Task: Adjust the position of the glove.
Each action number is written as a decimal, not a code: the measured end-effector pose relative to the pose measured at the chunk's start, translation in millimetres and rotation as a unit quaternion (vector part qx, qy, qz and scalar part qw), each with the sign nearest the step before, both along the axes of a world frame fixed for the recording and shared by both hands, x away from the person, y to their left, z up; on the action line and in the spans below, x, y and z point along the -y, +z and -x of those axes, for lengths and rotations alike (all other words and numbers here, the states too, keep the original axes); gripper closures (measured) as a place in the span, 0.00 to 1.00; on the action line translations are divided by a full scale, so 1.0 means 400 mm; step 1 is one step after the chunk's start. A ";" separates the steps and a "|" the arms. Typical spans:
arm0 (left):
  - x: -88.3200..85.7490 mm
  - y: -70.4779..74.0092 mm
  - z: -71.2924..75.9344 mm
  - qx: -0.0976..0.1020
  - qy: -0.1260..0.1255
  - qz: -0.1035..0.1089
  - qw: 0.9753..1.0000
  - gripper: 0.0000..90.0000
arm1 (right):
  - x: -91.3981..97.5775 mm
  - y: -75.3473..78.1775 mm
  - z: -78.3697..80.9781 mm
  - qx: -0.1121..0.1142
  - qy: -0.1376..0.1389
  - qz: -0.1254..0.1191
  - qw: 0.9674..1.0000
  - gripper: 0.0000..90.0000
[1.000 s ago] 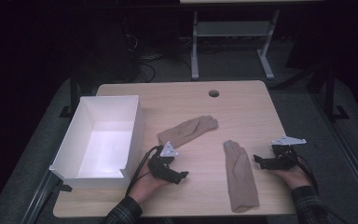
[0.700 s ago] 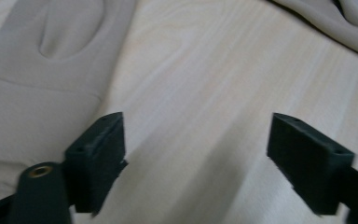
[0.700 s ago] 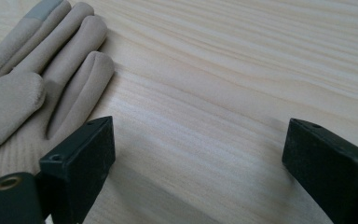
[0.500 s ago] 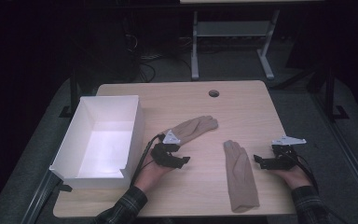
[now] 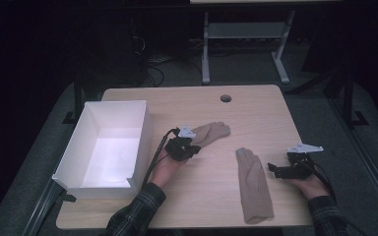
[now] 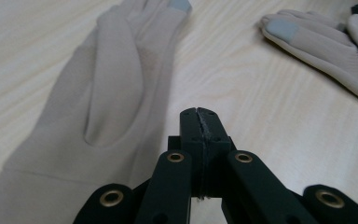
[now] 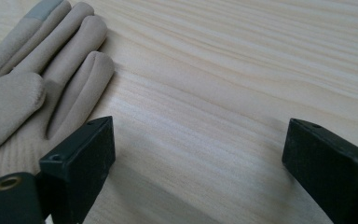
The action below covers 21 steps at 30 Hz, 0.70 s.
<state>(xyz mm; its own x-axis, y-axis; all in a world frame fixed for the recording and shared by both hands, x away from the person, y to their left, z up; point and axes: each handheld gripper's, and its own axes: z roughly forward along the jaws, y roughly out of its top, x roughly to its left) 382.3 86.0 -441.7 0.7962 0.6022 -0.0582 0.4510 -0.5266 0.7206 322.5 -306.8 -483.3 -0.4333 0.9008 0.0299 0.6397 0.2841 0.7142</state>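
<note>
From the high view we saw the left tongs (image 5: 191, 147) held low over the pale wooden worktop (image 5: 256, 113), with the far glove (image 5: 210, 133) lying just beyond their tips; the grey plate and the hand (image 5: 166, 166) hid the jaws, so their gap was hard to read there. The white box (image 5: 103, 147) sat just to the left of those tongs, open-topped. The right tongs (image 5: 274, 170) rested near the worktop's right edge, pointing toward the near glove (image 5: 255, 187), which lay between the two tongs, its cuff toward the person. The room behind was too dark for us to make out more than a metal frame (image 5: 241, 44).

In the left gripper view the left tongs (image 6: 200, 122) were pressed together with nothing between them. One glove (image 6: 102, 107) stretched ahead and to the left of the tips, its cuff cut off at the bottom left corner and a grey fingertip patch cut off at the top. The other glove (image 6: 326, 44) lay farther off to the right, running out of the frame.

In the right gripper view the right tongs (image 7: 198, 151) stood wide apart over bare worktop (image 7: 242, 70), holding nothing. The near glove's fingers (image 7: 51, 60) lay beside the left jaw, and we could not tell whether they touched.
</note>
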 end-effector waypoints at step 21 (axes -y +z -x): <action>0.012 -0.060 -0.090 -0.005 0.018 -0.027 0.999 1.00 | 0.000 0.000 0.000 0.000 0.000 0.000 1.000 0.10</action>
